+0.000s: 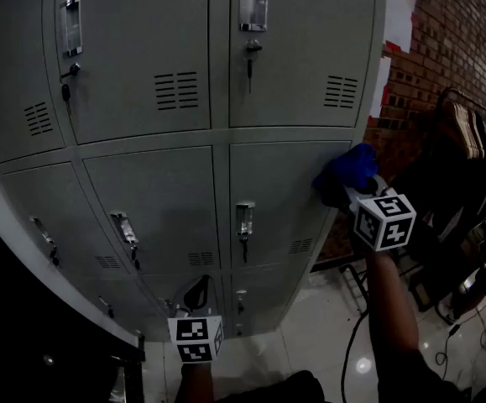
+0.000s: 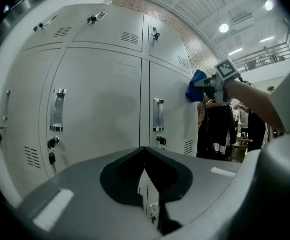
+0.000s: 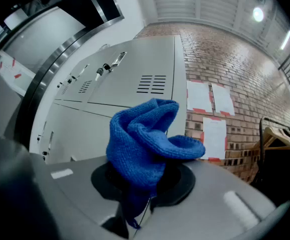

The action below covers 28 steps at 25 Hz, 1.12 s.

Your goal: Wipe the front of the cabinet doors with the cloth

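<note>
A grey metal locker cabinet (image 1: pixel 159 49) with several doors fills the head view. My right gripper (image 1: pixel 353 190) is shut on a blue knitted cloth (image 1: pixel 347 173), and the cloth presses against the right edge of a middle-row door (image 1: pixel 284 191). In the right gripper view the cloth (image 3: pixel 147 144) bunches up out of the jaws in front of the cabinet (image 3: pixel 134 84). My left gripper (image 1: pixel 197 296) hangs low near the bottom doors, shut with nothing in it. From the left gripper view the cloth (image 2: pixel 196 86) and the right gripper's marker cube (image 2: pixel 226 69) show against the cabinet's right door.
A brick wall (image 1: pixel 469 32) with white papers (image 1: pixel 399 15) stands right of the cabinet. A clothes rack with dark garments (image 1: pixel 465 158) is at the right. Cables (image 1: pixel 444 342) lie on the glossy floor. Keys hang from door locks (image 1: pixel 248 57).
</note>
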Motion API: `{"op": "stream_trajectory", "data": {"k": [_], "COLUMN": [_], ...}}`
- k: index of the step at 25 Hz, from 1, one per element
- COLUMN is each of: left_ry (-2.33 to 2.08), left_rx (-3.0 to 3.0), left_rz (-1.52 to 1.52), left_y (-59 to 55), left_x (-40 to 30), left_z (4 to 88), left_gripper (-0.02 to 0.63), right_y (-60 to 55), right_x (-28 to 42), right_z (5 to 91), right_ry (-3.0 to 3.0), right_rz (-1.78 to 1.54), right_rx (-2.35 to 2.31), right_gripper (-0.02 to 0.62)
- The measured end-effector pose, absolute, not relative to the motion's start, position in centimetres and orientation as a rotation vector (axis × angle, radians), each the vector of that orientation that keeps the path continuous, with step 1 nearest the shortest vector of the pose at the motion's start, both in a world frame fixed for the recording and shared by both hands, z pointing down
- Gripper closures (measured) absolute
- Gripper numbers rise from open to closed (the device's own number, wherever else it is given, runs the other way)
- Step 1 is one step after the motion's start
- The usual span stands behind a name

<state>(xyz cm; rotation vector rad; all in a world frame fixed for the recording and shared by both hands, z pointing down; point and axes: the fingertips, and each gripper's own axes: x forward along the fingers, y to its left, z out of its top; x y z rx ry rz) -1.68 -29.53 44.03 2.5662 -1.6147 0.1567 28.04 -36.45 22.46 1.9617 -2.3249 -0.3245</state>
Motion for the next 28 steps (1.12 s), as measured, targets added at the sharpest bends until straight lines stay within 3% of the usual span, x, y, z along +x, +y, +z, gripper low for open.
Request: {"op": "stream_trajectory", "data": {"k": [12, 28], "left_ry": [-1.626, -1.606], "left_rx": [2.561, 2.539], "left_rz": [0.156, 0.090], "left_y": [-28.8, -28.0], "left_x": [-3.0, -4.6], "left_z": [43.8, 43.4], "left_gripper": [0.592, 0.592], "right_y": [-37.7, -38.2], "right_x": [25.4, 10.5], "right_z": [21.7, 19.8], "right_ry": [-2.302, -2.490], "right_rz": [-0.330, -0.452], "right_rx": [1.993, 1.741], "right_gripper": [0.523, 0.512]}}
